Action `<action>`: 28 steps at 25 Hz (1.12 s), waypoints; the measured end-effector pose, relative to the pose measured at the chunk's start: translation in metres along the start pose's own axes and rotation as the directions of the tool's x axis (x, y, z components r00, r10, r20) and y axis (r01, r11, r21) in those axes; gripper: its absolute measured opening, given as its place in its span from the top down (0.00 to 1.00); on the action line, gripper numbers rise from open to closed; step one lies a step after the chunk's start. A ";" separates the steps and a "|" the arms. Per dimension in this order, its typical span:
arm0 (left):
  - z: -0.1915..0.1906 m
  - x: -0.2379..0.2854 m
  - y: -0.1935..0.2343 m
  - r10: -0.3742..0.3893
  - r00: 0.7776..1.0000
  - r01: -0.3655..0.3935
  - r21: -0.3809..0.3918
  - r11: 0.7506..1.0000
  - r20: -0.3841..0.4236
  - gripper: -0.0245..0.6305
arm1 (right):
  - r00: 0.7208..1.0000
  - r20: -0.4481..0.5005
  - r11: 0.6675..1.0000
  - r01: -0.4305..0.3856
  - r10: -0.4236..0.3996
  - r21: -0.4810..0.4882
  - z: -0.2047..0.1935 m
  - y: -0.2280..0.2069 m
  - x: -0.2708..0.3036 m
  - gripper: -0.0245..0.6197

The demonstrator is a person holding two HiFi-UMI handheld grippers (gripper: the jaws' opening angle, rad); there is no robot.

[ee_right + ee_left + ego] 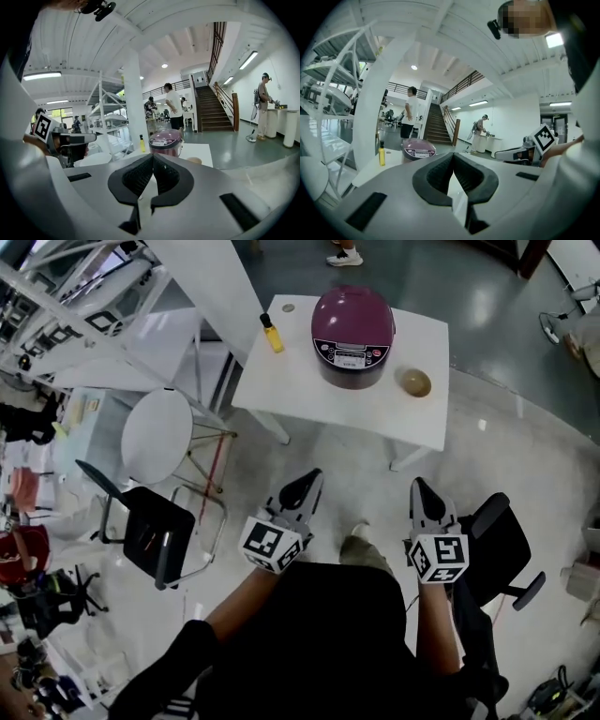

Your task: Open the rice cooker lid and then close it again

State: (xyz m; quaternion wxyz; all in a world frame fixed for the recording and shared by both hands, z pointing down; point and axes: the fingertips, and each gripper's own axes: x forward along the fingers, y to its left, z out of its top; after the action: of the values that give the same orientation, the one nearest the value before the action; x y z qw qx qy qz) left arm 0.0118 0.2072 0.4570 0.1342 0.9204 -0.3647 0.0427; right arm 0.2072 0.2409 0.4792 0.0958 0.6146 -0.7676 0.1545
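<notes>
A purple rice cooker (352, 336) with its lid down stands on a white table (309, 395) ahead of me; it also shows as the purple cooker (419, 148) in the left gripper view and the cooker (165, 142) in the right gripper view. My left gripper (309, 481) is shut and empty, held over the floor short of the table's near edge. My right gripper (419, 488) is likewise shut with nothing in it, to the right, also well short of the table.
A yellow bottle (272, 335) stands left of the cooker and a small tan bowl (415, 382) to its right. A round white stool (157, 435) and a black chair (150, 532) are at my left, another black chair (495, 549) at my right. Other people stand in the hall.
</notes>
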 end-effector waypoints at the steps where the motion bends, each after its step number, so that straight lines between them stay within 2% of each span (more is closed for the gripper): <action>1: 0.001 -0.011 0.008 0.011 1.000 -0.011 0.001 1.000 0.013 0.96 | 1.000 0.003 1.000 0.010 -0.010 -0.003 0.000 0.010 0.000 0.96; 9: 0.009 -0.109 0.066 0.006 0.997 -0.009 0.035 0.999 0.071 0.96 | 0.996 0.050 0.996 0.076 -0.079 0.056 -0.004 0.118 -0.007 0.96; 14: 0.012 -0.153 0.085 0.008 0.996 -0.015 0.065 0.998 0.094 0.96 | 0.992 0.076 0.995 0.102 -0.101 -0.007 0.001 0.166 -0.014 0.96; 18: 0.011 -0.167 0.090 -0.009 0.995 0.002 0.071 0.997 0.096 0.96 | 0.993 0.080 0.995 0.095 -0.092 -0.037 -0.002 0.199 -0.016 0.96; 22: 0.010 -0.176 0.088 -0.024 0.994 0.016 0.072 0.997 0.104 0.96 | 0.994 0.077 0.996 0.086 -0.082 -0.040 -0.006 0.221 -0.018 0.96; 28: 0.010 -0.177 0.086 -0.038 0.993 0.031 0.071 0.997 0.111 0.96 | 0.991 0.080 0.991 0.111 -0.105 -0.072 -0.002 0.221 -0.022 0.96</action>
State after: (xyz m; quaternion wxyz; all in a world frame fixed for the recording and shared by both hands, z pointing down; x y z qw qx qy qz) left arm -0.1769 0.2610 0.4344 0.0825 0.9316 -0.3540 0.0012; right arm -0.0030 0.3054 0.4475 0.0981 0.6566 -0.7416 0.0963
